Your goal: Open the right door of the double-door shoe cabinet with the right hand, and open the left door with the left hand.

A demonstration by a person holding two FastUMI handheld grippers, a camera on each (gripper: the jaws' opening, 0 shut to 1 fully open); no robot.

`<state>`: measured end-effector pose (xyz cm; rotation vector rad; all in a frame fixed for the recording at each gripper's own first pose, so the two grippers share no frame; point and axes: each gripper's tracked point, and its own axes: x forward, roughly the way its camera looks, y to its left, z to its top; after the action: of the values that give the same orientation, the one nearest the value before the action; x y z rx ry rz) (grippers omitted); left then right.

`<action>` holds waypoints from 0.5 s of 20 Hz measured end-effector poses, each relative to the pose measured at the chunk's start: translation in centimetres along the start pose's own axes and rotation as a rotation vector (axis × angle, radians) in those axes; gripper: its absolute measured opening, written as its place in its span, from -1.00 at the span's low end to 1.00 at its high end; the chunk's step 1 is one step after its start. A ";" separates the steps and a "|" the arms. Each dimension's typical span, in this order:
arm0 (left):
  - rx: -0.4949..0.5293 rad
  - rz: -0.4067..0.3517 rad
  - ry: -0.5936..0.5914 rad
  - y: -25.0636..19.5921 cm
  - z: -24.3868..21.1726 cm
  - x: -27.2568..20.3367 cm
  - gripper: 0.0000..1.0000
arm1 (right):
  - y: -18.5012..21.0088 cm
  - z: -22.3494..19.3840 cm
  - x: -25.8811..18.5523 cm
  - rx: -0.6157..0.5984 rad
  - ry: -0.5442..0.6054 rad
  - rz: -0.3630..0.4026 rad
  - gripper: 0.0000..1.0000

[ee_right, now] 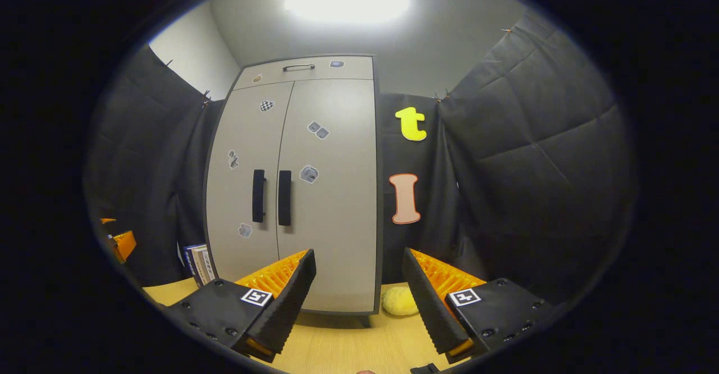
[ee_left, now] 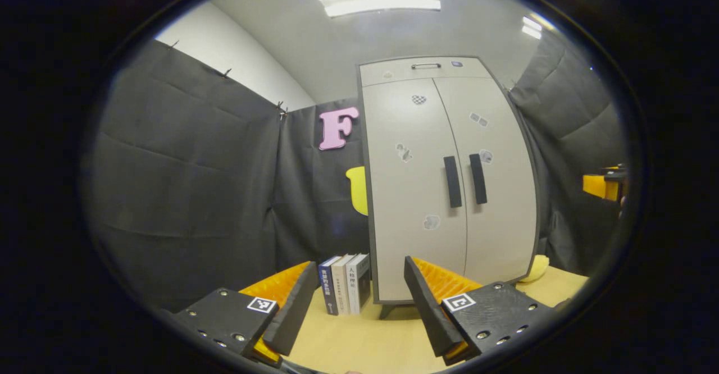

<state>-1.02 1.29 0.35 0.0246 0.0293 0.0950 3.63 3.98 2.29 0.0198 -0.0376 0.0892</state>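
The pale grey double-door shoe cabinet (ee_left: 415, 194) (ee_right: 331, 217) stands on the wooden table with both doors shut. Two black vertical handles sit side by side at the middle seam: the left door's handle (ee_left: 452, 182) (ee_right: 258, 195) and the right door's handle (ee_left: 478, 178) (ee_right: 285, 197). My left gripper (ee_left: 359, 304) is open and empty, well short of the cabinet and low in front of its left door. My right gripper (ee_right: 358, 301) is also open and empty, low, off the cabinet's right edge. Each gripper's orange body peeks in at the other view's edge: the right gripper (ee_left: 604, 186), the left gripper (ee_right: 121, 242).
Several upright books (ee_left: 345, 284) (ee_right: 196, 261) stand on the table (ee_left: 365, 340) against the cabinet's left side. A yellow soft lump (ee_right: 400, 301) (ee_left: 536, 267) lies by the cabinet's right foot. Black cloth walls close in on both sides.
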 end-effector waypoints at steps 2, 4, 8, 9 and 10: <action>0.004 0.015 0.002 0.3 0.2 -0.2 0.83 | 0.7 0.7 0.9 0.008 -0.005 0.016 0.96; 0.005 0.032 0.009 0.5 0.1 -0.5 0.82 | 1.3 1.3 1.9 0.016 -0.010 0.032 0.96; 0.015 0.063 0.020 1.9 -0.1 -0.9 0.82 | 3.0 2.5 4.0 0.028 -0.015 0.075 0.96; 0.019 0.071 0.021 2.5 -0.3 -0.9 0.82 | 3.4 2.6 4.3 0.032 -0.016 0.086 0.96; 0.022 0.079 0.022 2.6 -0.4 -1.4 0.82 | 3.8 2.9 4.7 0.035 -0.018 0.095 0.96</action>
<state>-2.63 3.77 0.09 0.0465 0.0512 0.1743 7.85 8.13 5.48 0.0543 -0.0547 0.1851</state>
